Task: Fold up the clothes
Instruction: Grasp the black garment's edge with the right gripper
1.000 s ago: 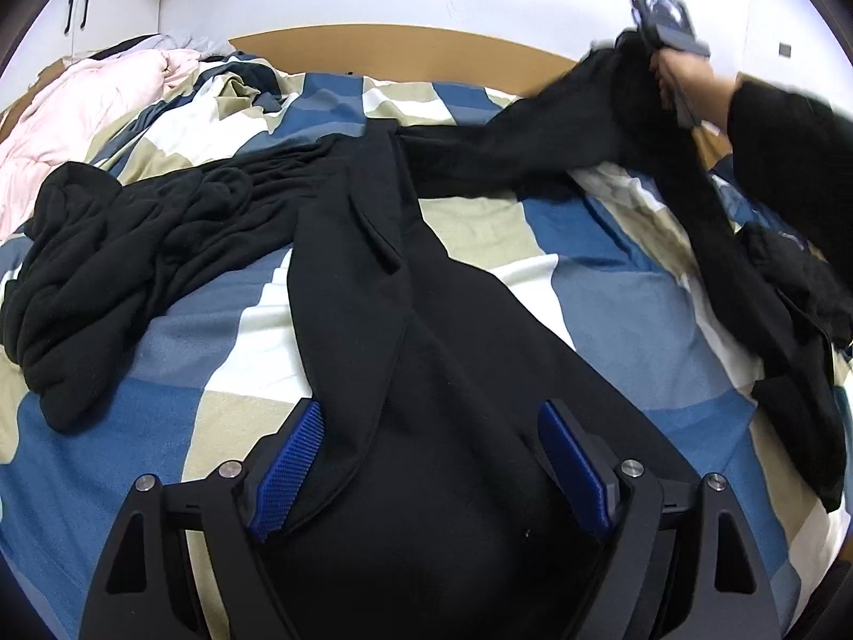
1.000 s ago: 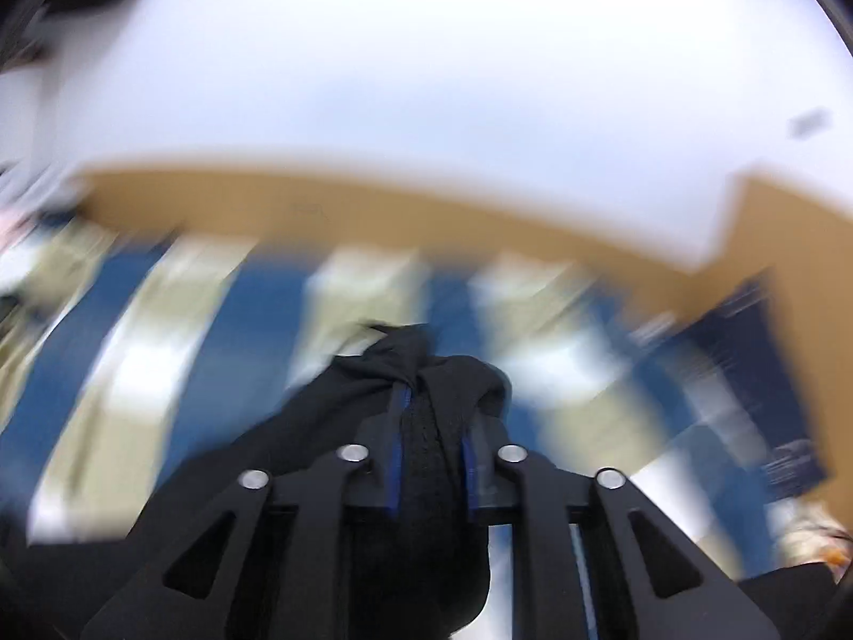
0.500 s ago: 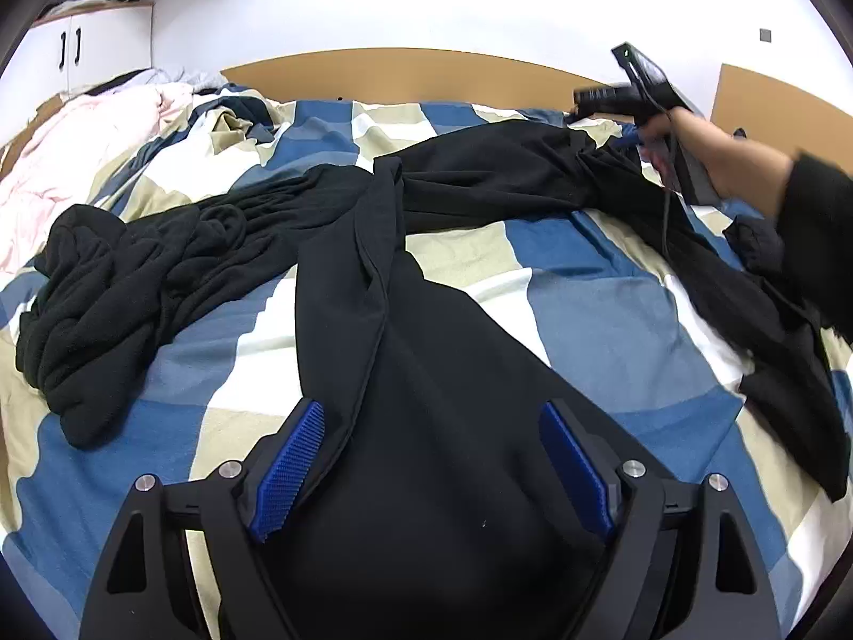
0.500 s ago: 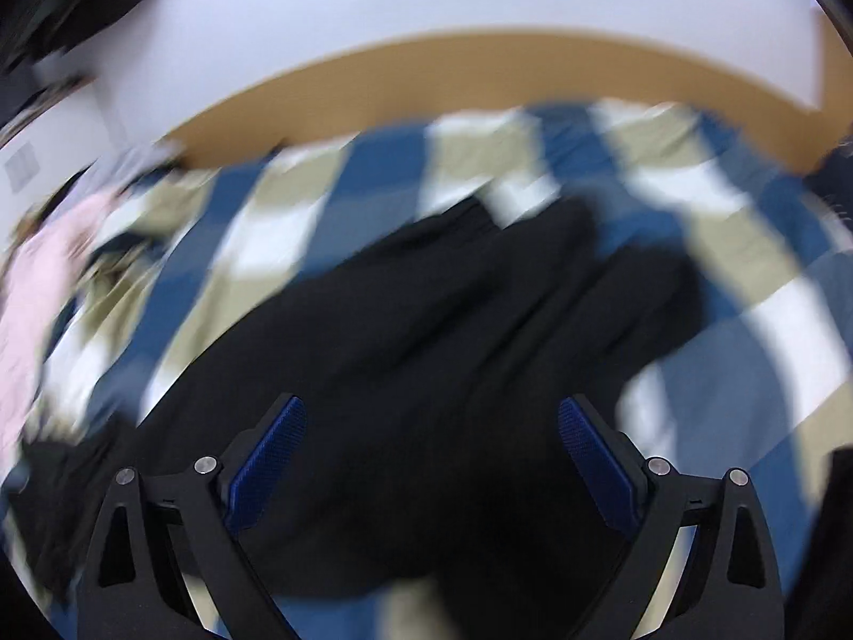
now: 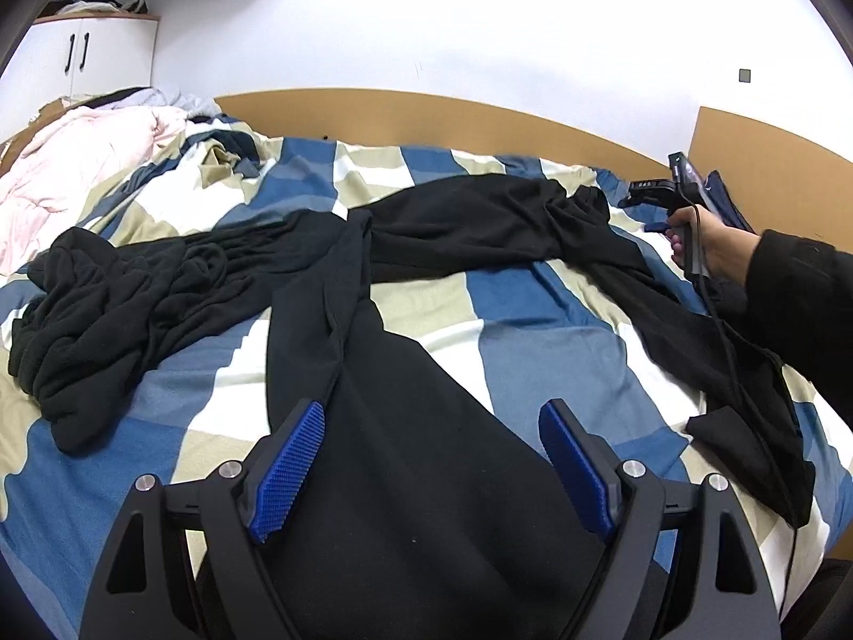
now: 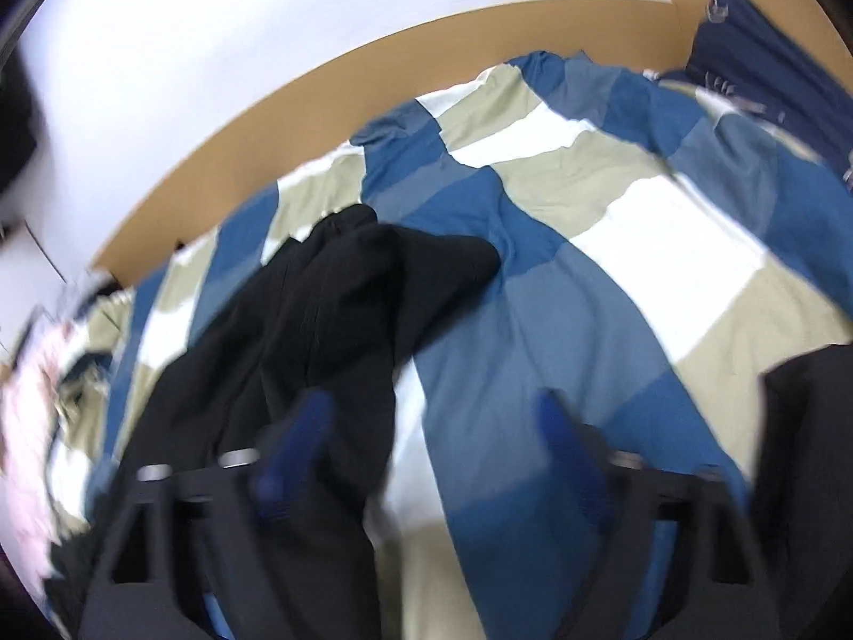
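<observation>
A long black garment [image 5: 405, 400] lies spread on the checked bedspread [image 5: 522, 309]; one part runs to the far right [image 5: 512, 218]. My left gripper [image 5: 434, 458] is open, hovering over the garment's near part, holding nothing. My right gripper [image 5: 658, 202] shows at the far right, in a hand, beside the garment's end. In the right wrist view the right gripper [image 6: 432, 458] is open and blurred, with the black garment's end [image 6: 346, 309] lying ahead to its left.
A second crumpled black garment [image 5: 112, 293] lies at the left. A pink quilt [image 5: 80, 160] is at far left. A wooden headboard [image 5: 426, 117] and white wall back the bed. A white cabinet [image 5: 80, 58] stands far left. A dark blue pillow [image 6: 767, 80] lies at right.
The right gripper carried the garment's end down onto the bed, let go and opened, then drew away to the right. The left gripper stayed open over the garment.
</observation>
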A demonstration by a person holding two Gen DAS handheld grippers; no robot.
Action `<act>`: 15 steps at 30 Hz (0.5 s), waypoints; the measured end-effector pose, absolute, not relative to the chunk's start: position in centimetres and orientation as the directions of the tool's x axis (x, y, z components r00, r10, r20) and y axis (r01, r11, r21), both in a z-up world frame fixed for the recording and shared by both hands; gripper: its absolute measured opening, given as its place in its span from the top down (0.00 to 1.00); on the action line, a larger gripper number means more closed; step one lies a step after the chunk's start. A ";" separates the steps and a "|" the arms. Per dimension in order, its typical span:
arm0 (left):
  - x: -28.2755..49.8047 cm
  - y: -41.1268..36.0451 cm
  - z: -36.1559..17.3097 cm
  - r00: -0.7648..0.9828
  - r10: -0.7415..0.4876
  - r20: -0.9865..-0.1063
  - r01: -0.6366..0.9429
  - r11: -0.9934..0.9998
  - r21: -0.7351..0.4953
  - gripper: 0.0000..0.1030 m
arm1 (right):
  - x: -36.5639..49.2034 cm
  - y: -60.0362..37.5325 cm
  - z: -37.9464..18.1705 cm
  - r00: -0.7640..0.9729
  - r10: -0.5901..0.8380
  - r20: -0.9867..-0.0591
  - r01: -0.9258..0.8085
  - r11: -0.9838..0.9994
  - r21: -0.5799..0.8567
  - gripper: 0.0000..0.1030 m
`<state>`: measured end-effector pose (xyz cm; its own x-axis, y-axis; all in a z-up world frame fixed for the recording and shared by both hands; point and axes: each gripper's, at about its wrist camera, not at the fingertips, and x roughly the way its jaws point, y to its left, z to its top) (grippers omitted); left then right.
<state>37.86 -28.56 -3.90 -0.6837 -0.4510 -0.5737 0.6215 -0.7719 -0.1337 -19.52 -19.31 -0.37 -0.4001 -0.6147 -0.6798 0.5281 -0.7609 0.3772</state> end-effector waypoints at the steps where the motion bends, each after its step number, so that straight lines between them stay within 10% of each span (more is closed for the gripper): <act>1: 37.7 -28.7 -4.1 -0.679 -0.455 -0.576 0.623 -0.772 -0.125 0.18 | -20.2 -19.9 -0.5 -0.373 -0.636 -0.675 0.537 -0.742 0.402 0.40; 5: 36.6 -29.5 -5.3 -0.661 -0.418 -0.623 0.624 -0.768 -0.147 0.18 | -21.8 -25.0 -1.8 -0.272 -0.687 -0.673 0.619 -0.661 0.424 0.17; 6: 36.2 -29.5 -5.5 -0.655 -0.411 -0.635 0.620 -0.772 -0.139 0.18 | -22.1 -26.0 -2.6 -0.229 -0.704 -0.672 0.635 -0.631 0.446 0.22; 8: 35.5 -29.3 -5.8 -0.642 -0.397 -0.656 0.611 -0.782 -0.125 0.18 | -21.8 -27.7 -4.3 -0.130 -0.662 -0.739 0.674 -0.605 0.424 0.92; 15: 36.4 -28.5 -5.2 -0.675 -0.400 -0.619 0.602 -0.784 -0.150 0.18 | -23.7 -15.7 -4.2 -0.580 -0.293 -0.760 0.296 -0.945 0.138 0.99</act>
